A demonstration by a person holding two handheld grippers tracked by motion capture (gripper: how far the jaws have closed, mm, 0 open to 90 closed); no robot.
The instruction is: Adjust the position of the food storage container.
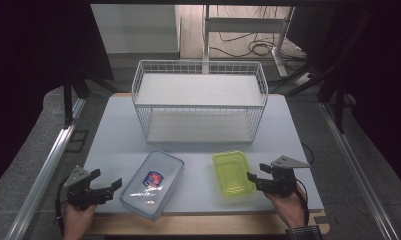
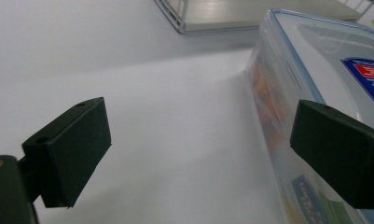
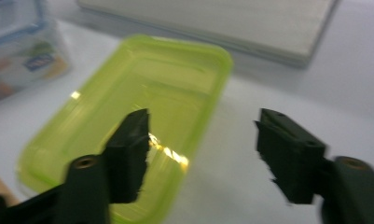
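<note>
A clear lidded container [image 1: 153, 184] with a red and blue label lies at the table's front left. A yellow-green container [image 1: 232, 173] with no lid lies at the front right. My left gripper [image 1: 108, 179] stands open just left of the clear container [image 2: 315, 60]. In the left gripper view [image 2: 201, 126], one jaw is over the bare table and the other is in front of the container's side. My right gripper [image 1: 253, 181] is at the yellow-green container's right edge. In the right gripper view [image 3: 201, 126], its jaws stand apart, straddling that container's rim [image 3: 142, 79] without pressing on it.
A white wire basket [image 1: 200, 102] with a pale board in its bottom stands at the back middle of the grey table [image 1: 118, 135]. Its near corner [image 2: 175, 14] lies ahead of the left gripper. The table's front edge runs close to both hands.
</note>
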